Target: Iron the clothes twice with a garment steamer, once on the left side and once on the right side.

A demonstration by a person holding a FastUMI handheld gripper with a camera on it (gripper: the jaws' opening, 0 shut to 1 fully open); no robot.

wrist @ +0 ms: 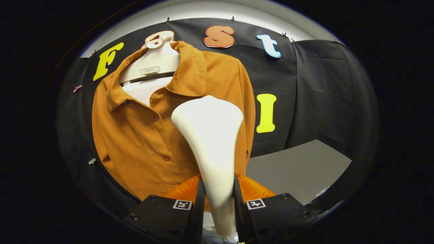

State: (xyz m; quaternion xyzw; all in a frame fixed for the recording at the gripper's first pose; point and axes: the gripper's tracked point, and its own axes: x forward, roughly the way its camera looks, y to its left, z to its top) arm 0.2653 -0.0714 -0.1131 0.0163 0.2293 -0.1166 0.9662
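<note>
My hand-held gripper [218, 200] is clamped on the steamer [210, 135], its head against the hanging shirt's [135, 135] right half.

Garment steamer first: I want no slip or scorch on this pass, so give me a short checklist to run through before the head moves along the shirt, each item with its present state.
1. Grip: the gripper is shut on the white plastic garment steamer, both fingers pressing its handle: ok.
2. Steamer head raised ahead of the fingers, in front of the orange-brown buttoned shirt: ok.
3. Shirt hung on the white hanger form, collar open: ok.
4. Head touching the fabric: cannot tell.
5. Steam coming out: cannot tell.
6. Grey table beside the shirt, apart from the steamer: ok.
</note>
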